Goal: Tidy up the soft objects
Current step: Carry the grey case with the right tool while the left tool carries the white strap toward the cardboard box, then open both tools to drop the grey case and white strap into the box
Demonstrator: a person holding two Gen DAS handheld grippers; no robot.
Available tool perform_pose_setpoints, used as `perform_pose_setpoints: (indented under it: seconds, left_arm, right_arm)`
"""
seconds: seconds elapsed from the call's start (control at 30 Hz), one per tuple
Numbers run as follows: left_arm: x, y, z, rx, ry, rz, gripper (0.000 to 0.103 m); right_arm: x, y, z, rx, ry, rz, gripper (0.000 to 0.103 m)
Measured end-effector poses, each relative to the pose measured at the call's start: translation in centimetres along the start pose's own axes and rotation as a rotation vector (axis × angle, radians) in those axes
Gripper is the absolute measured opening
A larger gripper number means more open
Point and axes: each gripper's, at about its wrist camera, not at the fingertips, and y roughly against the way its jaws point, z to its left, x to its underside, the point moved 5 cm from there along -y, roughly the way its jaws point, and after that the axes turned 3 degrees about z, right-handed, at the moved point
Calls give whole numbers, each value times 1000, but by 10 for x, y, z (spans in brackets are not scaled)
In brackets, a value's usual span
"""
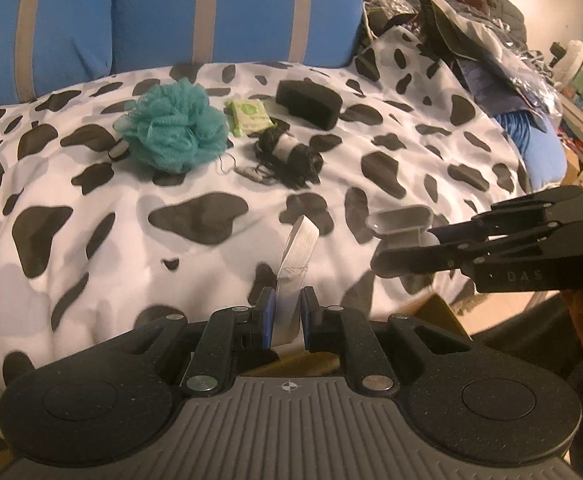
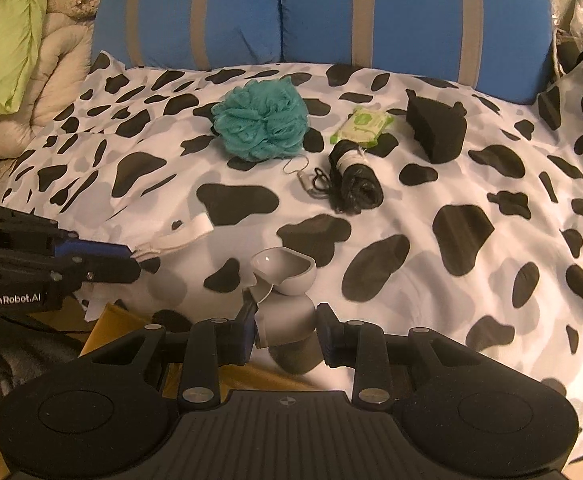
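My left gripper (image 1: 287, 302) is shut on a white elastic band (image 1: 297, 254) that sticks up and forward from its jaws over the near edge of the cow-print bedspread (image 1: 171, 248). My right gripper (image 2: 287, 316) is shut on a soft grey cup-shaped piece (image 2: 285, 274). In the left wrist view the right gripper (image 1: 407, 246) reaches in from the right with the grey piece (image 1: 399, 220). In the right wrist view the left gripper (image 2: 131, 258) comes in from the left holding the band (image 2: 179, 240). Further back lie a teal bath pouf (image 2: 261, 122), a green wipes pack (image 2: 361, 124), a black foam block (image 2: 437, 128) and a black bundle with a white wrap (image 2: 355, 178).
Blue cushions with grey stripes (image 2: 283, 12) back the bed. A green and beige quilt (image 2: 15, 40) is piled at the left. Dark clutter and bags (image 1: 471, 20) crowd the right. A thin cord with a small tag (image 2: 307, 178) lies by the bundle. A cardboard piece (image 2: 111, 328) shows below the bed edge.
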Motion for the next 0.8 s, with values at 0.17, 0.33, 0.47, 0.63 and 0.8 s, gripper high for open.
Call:
perform_pose_setpoints:
  seconds: [0.17, 0.33, 0.47, 0.63, 0.8]
  left_arm:
    - [15, 7, -10, 11, -9, 14, 14]
    - [27, 12, -17, 8, -10, 30, 14]
    - [34, 15, -20, 8, -6, 46, 14]
    - [45, 16, -23, 8, 0, 85, 14]
    - [55, 12, -26, 2, -7, 145, 14]
  right_arm:
    - [14, 4, 9, -24, 1, 38, 35]
    - [31, 6, 20, -36, 13, 86, 35]
    - [41, 8, 25, -42, 11, 115, 35]
    - [53, 7, 30, -49, 14, 157, 35]
    - [64, 5, 36, -48, 23, 208, 35]
